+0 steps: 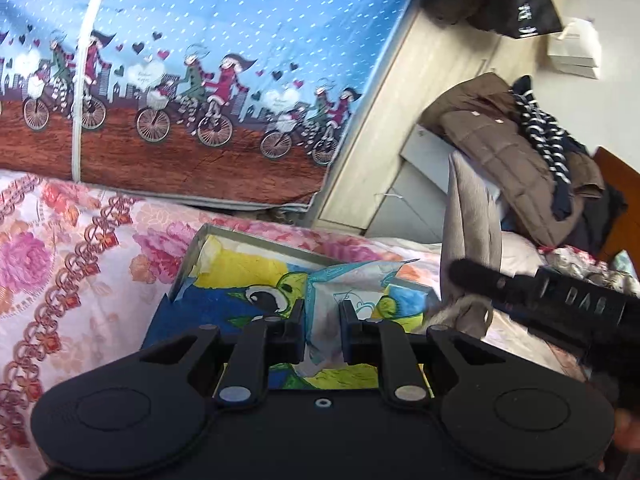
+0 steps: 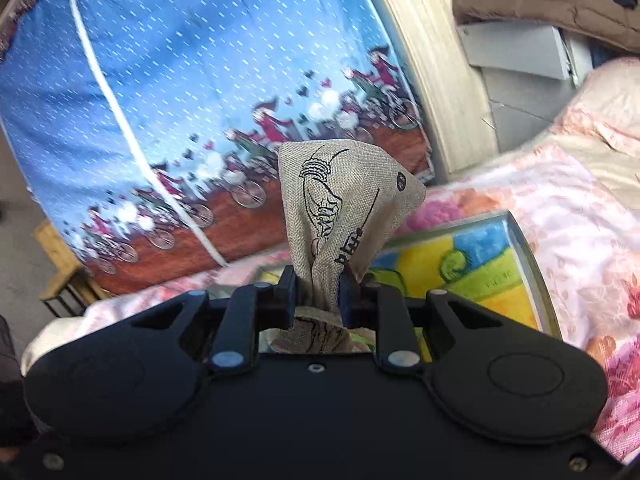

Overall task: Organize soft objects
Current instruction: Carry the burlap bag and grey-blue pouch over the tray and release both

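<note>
The beige cloth bag [image 2: 340, 216], printed with a black line drawing, is pinched in the right gripper [image 2: 318, 288], whose jaws are nearly closed on its bunched lower part so the rest stands up above them like a crumpled peak. From the left side the same bag [image 1: 472, 220] shows hanging tall in the air at the right, above the bed. The left gripper [image 1: 322, 320] is also almost closed, and a pale, light-blue-printed piece of cloth [image 1: 344, 280] runs between its jaws; it seems to be gripped, though I cannot see the pads pressing. Both tools are over a shallow tray [image 1: 192, 256] with a bright yellow, blue and green cartoon lining, resting on the pink flowered bedspread [image 1: 60, 240]. Beyond, a big blue fabric wardrobe [image 1: 200, 60] with cyclists printed on it stands at the far side, and a brown padded jacket [image 1: 500, 136] is heaped to the right. I judge the sorting is midway: both pieces are lifted, neither is laid down or folded yet.
</note>
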`<state>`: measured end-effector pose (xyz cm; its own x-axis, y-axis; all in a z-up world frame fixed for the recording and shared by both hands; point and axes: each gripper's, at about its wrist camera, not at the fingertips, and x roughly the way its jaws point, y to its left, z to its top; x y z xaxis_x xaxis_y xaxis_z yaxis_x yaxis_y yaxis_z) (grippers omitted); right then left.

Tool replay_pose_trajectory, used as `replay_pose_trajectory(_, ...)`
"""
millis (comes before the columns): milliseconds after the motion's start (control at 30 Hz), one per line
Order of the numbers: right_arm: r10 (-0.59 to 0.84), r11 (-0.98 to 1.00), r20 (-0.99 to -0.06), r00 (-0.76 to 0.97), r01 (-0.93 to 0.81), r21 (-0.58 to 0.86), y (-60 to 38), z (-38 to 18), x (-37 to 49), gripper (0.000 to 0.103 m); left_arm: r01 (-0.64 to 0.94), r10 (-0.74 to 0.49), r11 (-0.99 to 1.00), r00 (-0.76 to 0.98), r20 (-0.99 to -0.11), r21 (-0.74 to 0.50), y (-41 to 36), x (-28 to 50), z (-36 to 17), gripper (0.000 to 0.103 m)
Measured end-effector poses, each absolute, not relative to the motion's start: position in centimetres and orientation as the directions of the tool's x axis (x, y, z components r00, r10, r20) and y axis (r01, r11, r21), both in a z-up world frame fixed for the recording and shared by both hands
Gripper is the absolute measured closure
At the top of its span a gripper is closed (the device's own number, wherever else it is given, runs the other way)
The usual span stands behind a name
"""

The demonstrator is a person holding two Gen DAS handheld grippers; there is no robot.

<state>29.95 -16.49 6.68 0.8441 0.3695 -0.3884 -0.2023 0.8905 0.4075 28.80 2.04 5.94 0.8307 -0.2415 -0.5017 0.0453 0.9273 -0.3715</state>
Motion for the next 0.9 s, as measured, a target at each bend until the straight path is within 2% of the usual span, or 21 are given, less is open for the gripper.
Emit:
replay_pose_trajectory(300, 0.350, 0.906, -0.481, 0.804, -0.160, 0.391, -16.2, 1.3, 30.6, 0.089, -0.012, -0.200, 0.936, 0.804, -0.560, -0.352, 1.7, 31.0, 1.9, 0.085)
replay_pose_trajectory(567, 0.370, 0.910, -0.560, 0.741, -0.167, 0.380, -15.3, -1.5, 29.1, 0.086, 0.002, -0.222, 0.942, 0.756, -0.615, -0.337, 1.2, 30.7, -0.2, 0.085)
replay_pose_trajectory(767, 0.356, 0.917, -0.585, 0.729, -0.151, 0.369, -15.5, -1.2, 28.6, 0.077, 0.000, -0.220, 0.945, 0.742, -0.634, -0.327, 1.3, 30.3, -0.8, 0.080)
replay_pose_trajectory(833, 0.351, 0.920, -0.592, 0.725, -0.150, 0.361, -15.6, -0.1, 28.8, 0.065, -0.003, -0.222, 0.943, 0.738, -0.637, -0.332, 1.4, 30.3, -0.8, 0.078)
replay_pose_trajectory(900, 0.343, 0.925, -0.596, 0.726, -0.150, 0.349, -15.7, 0.7, 28.8, 0.062, -0.010, -0.219, 0.942, 0.737, -0.639, -0.335, 1.4, 30.2, -0.6, 0.077)
